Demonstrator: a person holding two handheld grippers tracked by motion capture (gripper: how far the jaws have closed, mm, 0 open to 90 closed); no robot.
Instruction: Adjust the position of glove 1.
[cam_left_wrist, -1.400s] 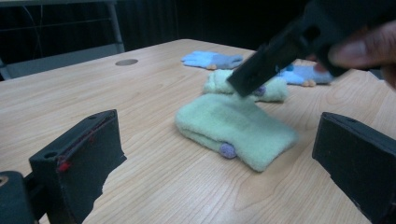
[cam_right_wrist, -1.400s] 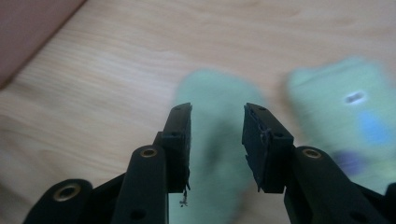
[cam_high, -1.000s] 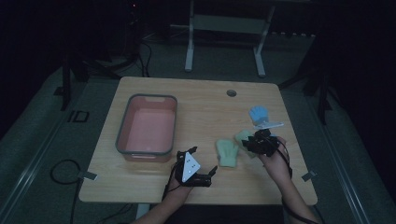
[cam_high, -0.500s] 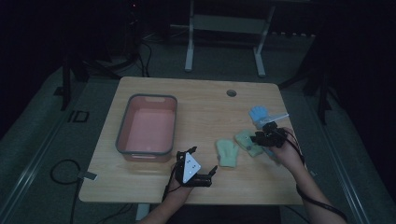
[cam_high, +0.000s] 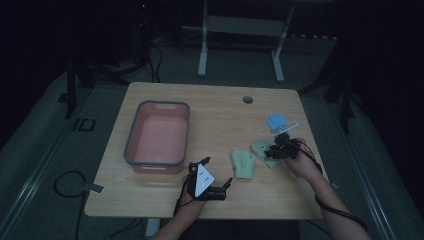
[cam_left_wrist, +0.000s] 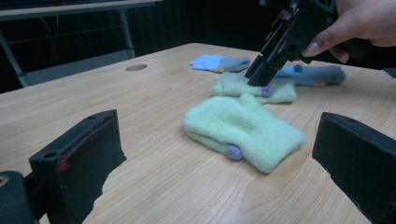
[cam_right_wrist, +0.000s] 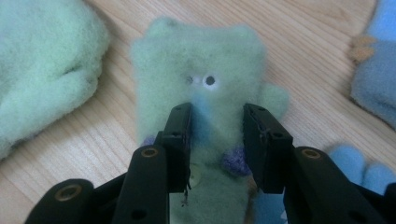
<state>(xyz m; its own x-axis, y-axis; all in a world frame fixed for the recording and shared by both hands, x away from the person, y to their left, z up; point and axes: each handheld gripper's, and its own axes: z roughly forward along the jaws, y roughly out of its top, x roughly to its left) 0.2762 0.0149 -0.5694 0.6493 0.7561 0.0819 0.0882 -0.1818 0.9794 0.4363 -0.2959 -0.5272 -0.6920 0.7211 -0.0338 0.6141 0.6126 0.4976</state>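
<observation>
Down onto the far green mitten comes my right gripper, jaws parted astride it; too shallow a pinch could slip.

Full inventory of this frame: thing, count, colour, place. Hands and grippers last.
Wooden table: 1, light wood, centre.
Plastic bin: 1, salmon-pink with grey rim, table's left half.
Fleece green mittens: 2, pale green; one near table centre-right, one under the right gripper.
Fleece blue mittens: 2, light blue, right side behind the green ones.
Round cable hole: 1, grey, far edge.
Left gripper: 1, black, front edge, jaws wide open, nothing between.
Right gripper: 1, black, jaws astride the farther green mitten.
</observation>
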